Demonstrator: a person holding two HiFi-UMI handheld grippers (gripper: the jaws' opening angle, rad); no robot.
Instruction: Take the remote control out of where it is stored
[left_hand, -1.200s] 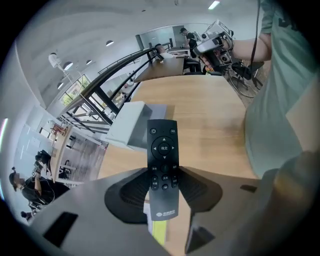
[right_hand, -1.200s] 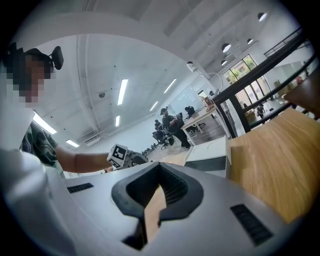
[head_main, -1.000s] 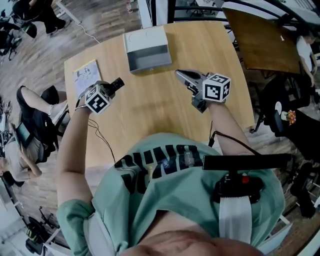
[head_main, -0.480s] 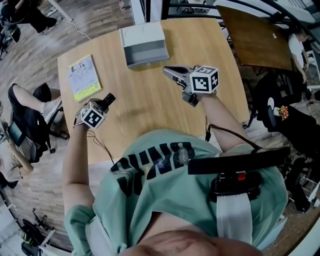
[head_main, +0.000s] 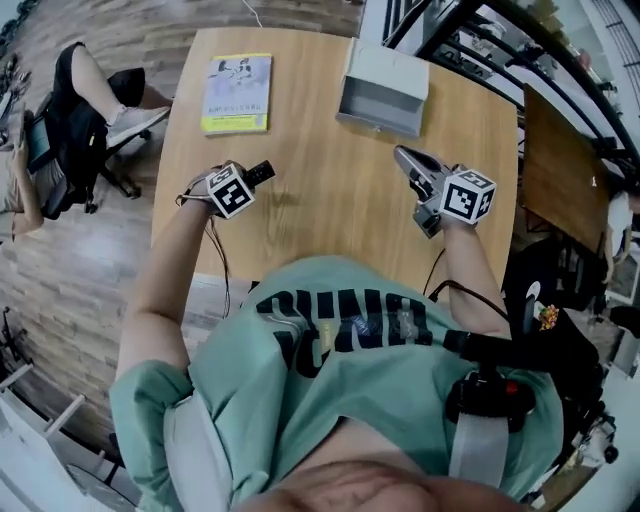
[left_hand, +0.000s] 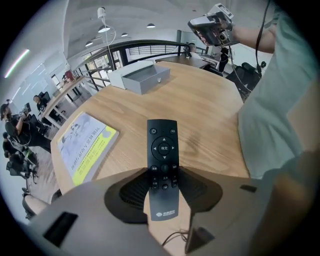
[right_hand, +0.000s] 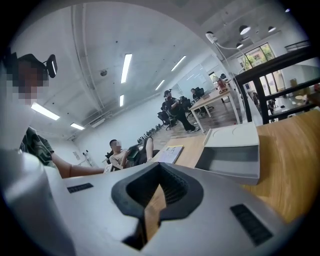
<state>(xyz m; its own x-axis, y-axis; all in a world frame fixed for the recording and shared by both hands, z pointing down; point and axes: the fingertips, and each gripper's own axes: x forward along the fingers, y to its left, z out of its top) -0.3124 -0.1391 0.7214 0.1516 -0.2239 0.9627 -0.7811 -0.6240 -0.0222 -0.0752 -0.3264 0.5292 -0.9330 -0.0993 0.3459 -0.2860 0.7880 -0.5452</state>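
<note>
While the left gripper (left_hand: 163, 176) points steeply down, its jaws are clamped on the remote control (left_hand: 162, 145). The pads grip the lower half, over the small buttons. The end with the round keypad sticks out free. The remote is out of the grey box (left_hand: 141, 77) and well apart from it, on the person's side and over toward the booklet (left_hand: 85, 145) that lies beside the box. The box stands open, its inside bare as far as shows.

As for the right gripper (right_hand: 156, 192), its jaws are pinched together with nothing in them; only a sliver of table (right_hand: 295, 150) shows through. It hangs on the person's side of the box, away from the remote.

Risks, as judged:
- The grip sits on one end only. A quick swing or roll of the wrist could let the long free end pivot or slide between the pads.
- The pads bear on buttons. A harder squeeze may fire keys, and the smooth face gives little hold.
- Can't tell whether the remote's tip is clear of the table or touching it. Released while up, it drops and may bounce. Pushed lower, the tip could jam and lever in the grip.
- The left gripper is far from the box, toward the table's rim. A remote laid there could tip off.
- A thin cable (left_hand: 175, 236) trails under the left gripper and could snag.
</note>
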